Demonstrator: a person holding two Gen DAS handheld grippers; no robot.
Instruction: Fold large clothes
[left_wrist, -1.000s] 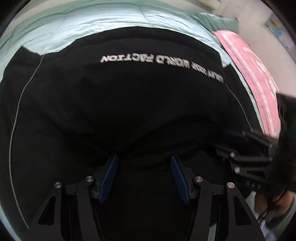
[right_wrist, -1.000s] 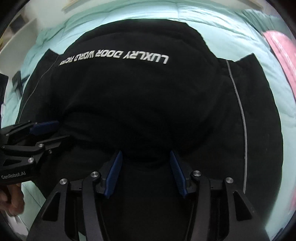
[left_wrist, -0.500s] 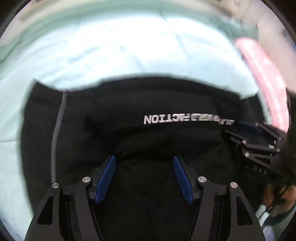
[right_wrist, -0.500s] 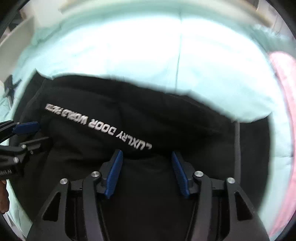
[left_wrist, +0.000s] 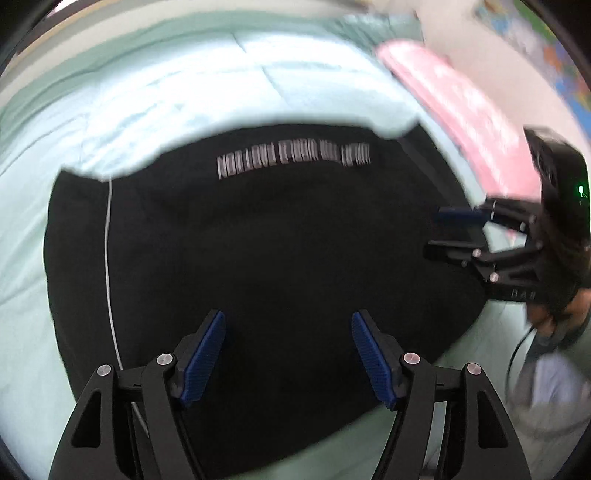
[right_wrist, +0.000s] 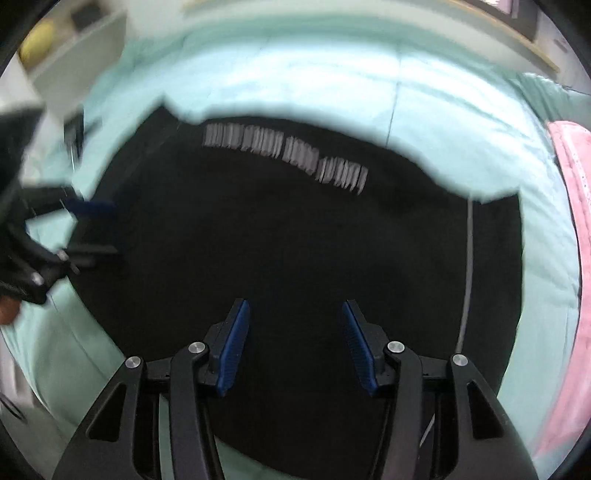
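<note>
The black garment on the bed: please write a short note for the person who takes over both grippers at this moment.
Left gripper: its fingers are opening, nothing between them, above the black garment.
Right gripper: open and empty, above the same garment.
Garment: lies as a folded block on the mint-green bed cover, white lettering near the far edge. A pink blanket lies beside it.
Done: one fold seems laid and released.
Left: probably further folds; how many layers lie there now, I cannot tell.
</note>
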